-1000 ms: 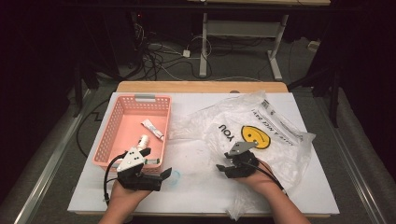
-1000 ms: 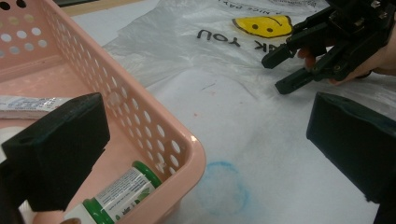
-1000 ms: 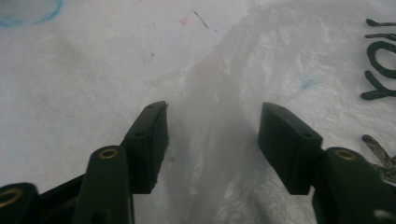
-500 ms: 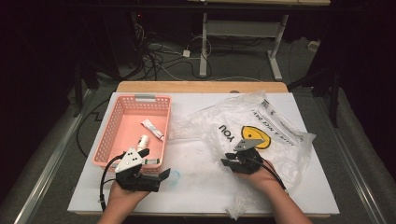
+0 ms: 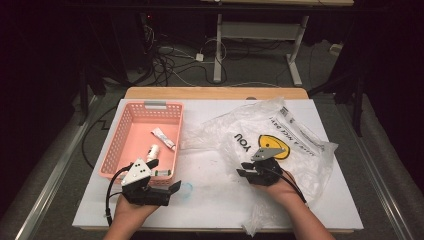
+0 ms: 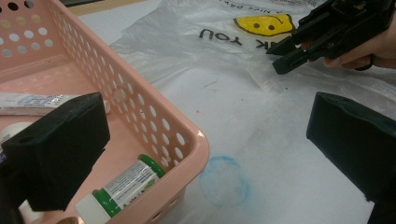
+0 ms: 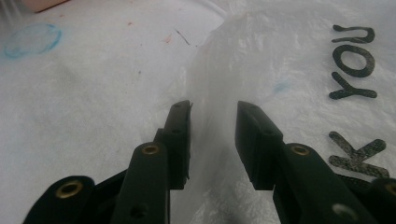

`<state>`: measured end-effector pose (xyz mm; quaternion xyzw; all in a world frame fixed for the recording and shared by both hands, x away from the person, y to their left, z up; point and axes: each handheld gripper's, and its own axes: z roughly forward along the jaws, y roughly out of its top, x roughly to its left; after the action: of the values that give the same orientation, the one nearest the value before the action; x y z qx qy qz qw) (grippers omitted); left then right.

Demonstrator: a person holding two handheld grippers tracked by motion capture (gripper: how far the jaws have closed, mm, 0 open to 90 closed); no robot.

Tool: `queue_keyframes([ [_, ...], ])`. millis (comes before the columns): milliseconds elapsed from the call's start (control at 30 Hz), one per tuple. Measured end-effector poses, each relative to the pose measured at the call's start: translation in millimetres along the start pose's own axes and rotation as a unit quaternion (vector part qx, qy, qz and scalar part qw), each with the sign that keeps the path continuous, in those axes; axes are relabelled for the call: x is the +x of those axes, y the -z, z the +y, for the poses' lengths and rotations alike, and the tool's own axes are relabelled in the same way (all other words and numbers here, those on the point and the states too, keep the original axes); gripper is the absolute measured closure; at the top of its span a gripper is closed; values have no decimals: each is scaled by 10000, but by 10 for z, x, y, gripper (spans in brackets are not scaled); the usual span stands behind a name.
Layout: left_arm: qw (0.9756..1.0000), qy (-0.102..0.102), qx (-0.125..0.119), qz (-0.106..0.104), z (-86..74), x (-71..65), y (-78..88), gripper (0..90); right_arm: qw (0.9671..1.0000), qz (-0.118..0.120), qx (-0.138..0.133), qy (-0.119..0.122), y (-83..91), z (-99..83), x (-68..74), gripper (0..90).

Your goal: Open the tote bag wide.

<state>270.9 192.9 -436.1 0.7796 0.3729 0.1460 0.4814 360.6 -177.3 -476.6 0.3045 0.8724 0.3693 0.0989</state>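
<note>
A raised fold of the clear plastic bag (image 7: 212,88), spread right of centre on the white worktop (image 5: 215,200), is flanked by the right tool (image 7: 213,109), whose jaws have just been closing. The left tool (image 6: 205,140) is held apart beside the pink basket (image 6: 154,116).

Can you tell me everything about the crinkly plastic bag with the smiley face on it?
The plastic bag is thin, see-through and very wrinkled. It lies flat and spread out on the right half of the white table. It has a yellow smiley face and black letters that read "YOU". The right gripper has a raised fold of it between its jaws, which have just been closing. A gap shows beside the fold, so a firm pinch is not certain.
</note>
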Motion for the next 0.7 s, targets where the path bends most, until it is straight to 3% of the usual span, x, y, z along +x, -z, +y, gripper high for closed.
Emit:
queue_keyframes([
  [300, 10000, 0, 4, 14, -11, -11, 17, 0, 9998, -149, -84, -69, 17, 7, -42, 687],
  [567, 10000, 43, -12, 60, -33, 0, 58, 0, 9990, -116, -400, -166, 66, 54, -63, 665],
  [700, 10000, 50, -16, 78, -41, 4, 73, 0, 9993, -137, -352, -12, 28, 88, -16, 632],
])
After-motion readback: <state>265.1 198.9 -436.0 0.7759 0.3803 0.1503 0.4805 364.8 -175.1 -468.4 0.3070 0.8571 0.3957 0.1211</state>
